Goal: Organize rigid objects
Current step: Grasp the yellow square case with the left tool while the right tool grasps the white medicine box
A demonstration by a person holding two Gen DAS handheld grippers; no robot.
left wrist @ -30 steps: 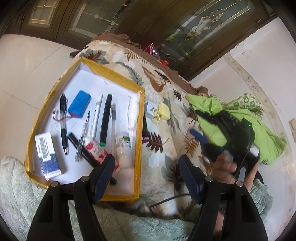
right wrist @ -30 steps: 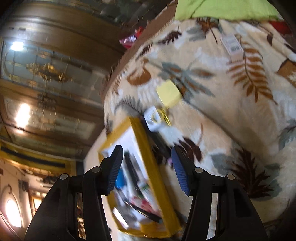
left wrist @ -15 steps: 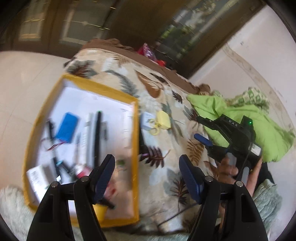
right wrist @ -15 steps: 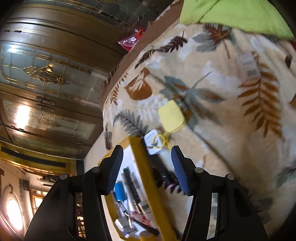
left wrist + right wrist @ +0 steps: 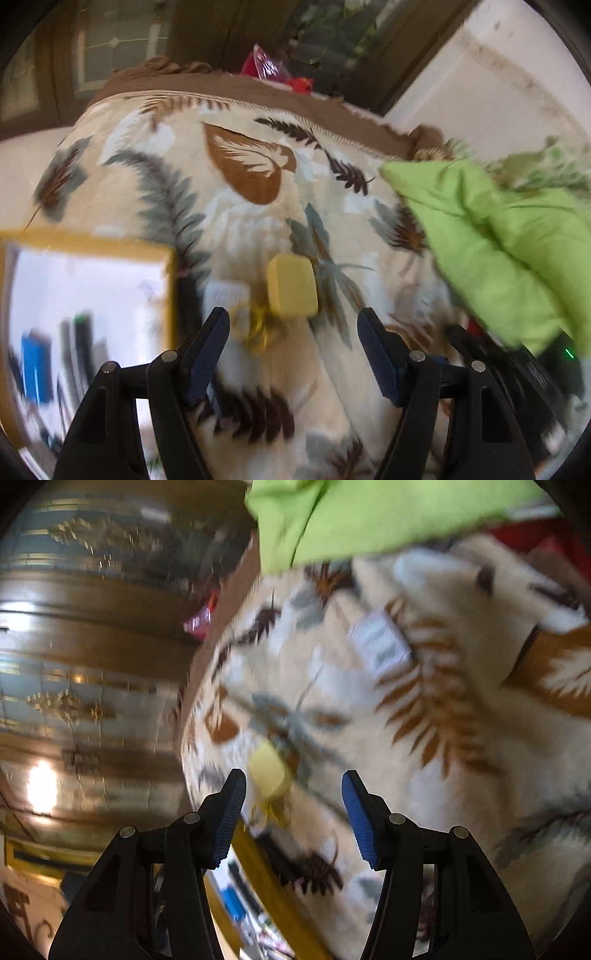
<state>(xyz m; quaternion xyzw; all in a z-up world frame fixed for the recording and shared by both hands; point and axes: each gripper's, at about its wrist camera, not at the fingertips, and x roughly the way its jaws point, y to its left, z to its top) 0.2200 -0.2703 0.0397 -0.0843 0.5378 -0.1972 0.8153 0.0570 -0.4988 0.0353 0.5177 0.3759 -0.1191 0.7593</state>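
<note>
Underneath everything lies a cream leaf-print blanket (image 5: 258,206) with a brown border, spread over a rounded surface, and it fills most of both wrist views. At its right edge in the left wrist view sits a rumpled lime-green cloth (image 5: 491,240), which shows again at the top of the right wrist view (image 5: 369,513). A yellow-edged tray (image 5: 92,243) with a white floor rests on the blanket at the left; the things in it are too blurred to name beyond a blue block (image 5: 35,365) and some dark pen-like sticks. Just beside the tray's right wall stands a small white item (image 5: 225,295), and touching it a gold key ring (image 5: 258,328) that joins a pale yellow rounded case (image 5: 291,286), seen also in the right wrist view (image 5: 267,771). Farther off on the blanket lies a small white labelled box (image 5: 380,646), well apart from the case. The left gripper (image 5: 293,350) hangs over the blanket with its blue-padded fingers spread wide and empty, the yellow case just ahead between them. The right gripper (image 5: 293,812) is likewise spread and empty, the same case near its left finger
</note>
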